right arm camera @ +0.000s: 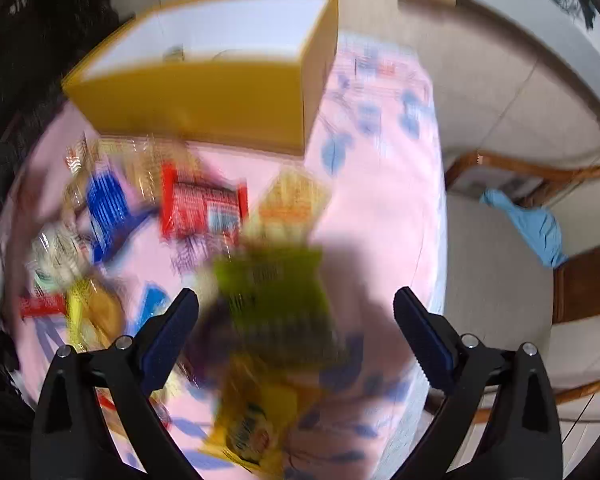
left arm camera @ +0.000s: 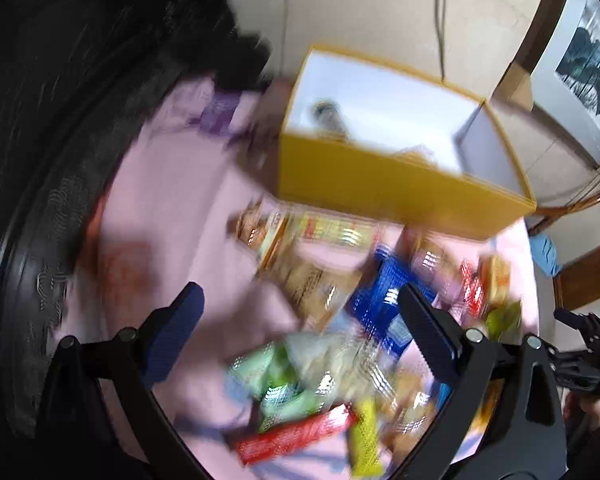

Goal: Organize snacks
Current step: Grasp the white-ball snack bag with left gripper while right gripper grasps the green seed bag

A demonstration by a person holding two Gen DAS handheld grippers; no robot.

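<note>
On the tabletop (right arm camera: 380, 208) most snacks (left arm camera: 320, 360) lie loose — I judge the yellow box (left arm camera: 380, 184) nearly empty; both jaws apart, holding nothing.

No legible txt on blurred snack wrappers (right arm camera: 204, 208)

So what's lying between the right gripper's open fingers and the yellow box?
In the right wrist view, a green packet and a red wrapper lie on the pink cloth before the yellow box.

Both the left tool (left arm camera: 300, 312) and right tool (right arm camera: 296, 312) point downward, jaws spread wide.
</note>
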